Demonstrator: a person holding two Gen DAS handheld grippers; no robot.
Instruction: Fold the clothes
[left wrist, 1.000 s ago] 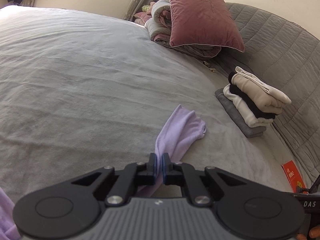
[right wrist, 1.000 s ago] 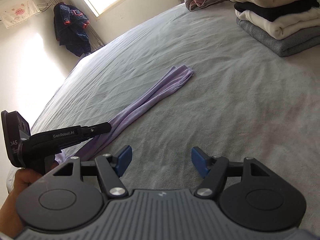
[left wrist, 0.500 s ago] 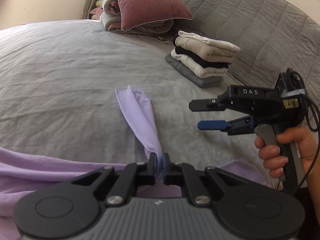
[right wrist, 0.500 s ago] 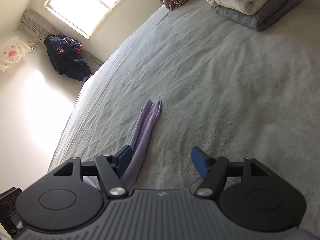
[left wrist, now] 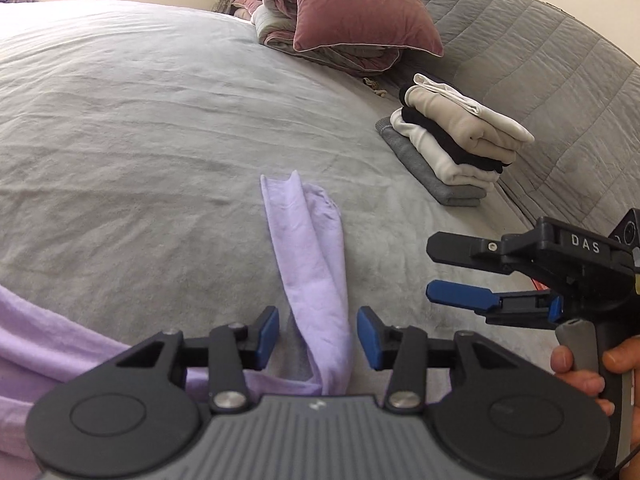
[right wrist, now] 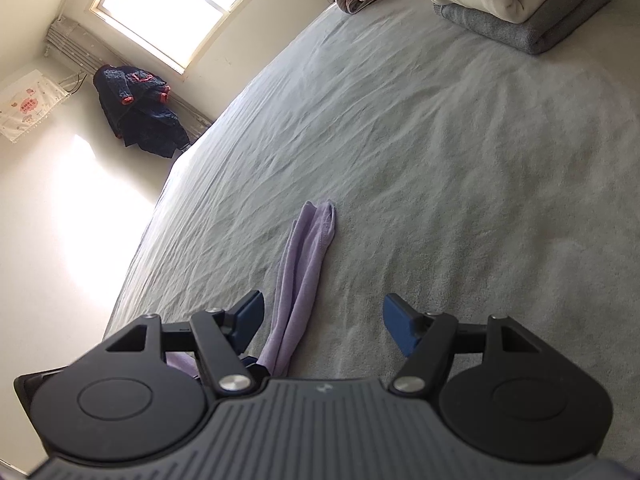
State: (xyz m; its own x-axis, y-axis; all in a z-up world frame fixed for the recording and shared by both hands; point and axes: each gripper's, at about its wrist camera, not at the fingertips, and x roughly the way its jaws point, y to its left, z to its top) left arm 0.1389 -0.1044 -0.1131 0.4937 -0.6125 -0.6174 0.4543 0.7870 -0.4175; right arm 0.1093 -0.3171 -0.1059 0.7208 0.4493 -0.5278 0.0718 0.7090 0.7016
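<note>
Left gripper (left wrist: 318, 332): I see its jaws opening, the lilac sleeve (left wrist: 316, 264) lying between the blue pads, neither pad pressing on it.
Right gripper (right wrist: 323, 326): my fingers here stand spread wide; the same sleeve runs between them nearer the left pad, untouched. In the left view it hangs to the right, held by a hand (left wrist: 588, 372).
Lilac garment (left wrist: 44, 344): spread on the grey bed (left wrist: 140, 128) at the near edge, one sleeve stretched away from me.
Folded pile (left wrist: 452, 144): well apart, by the quilted headboard (left wrist: 540, 60).
Pink pillow (left wrist: 360, 8): on rolled bedding behind.
</note>
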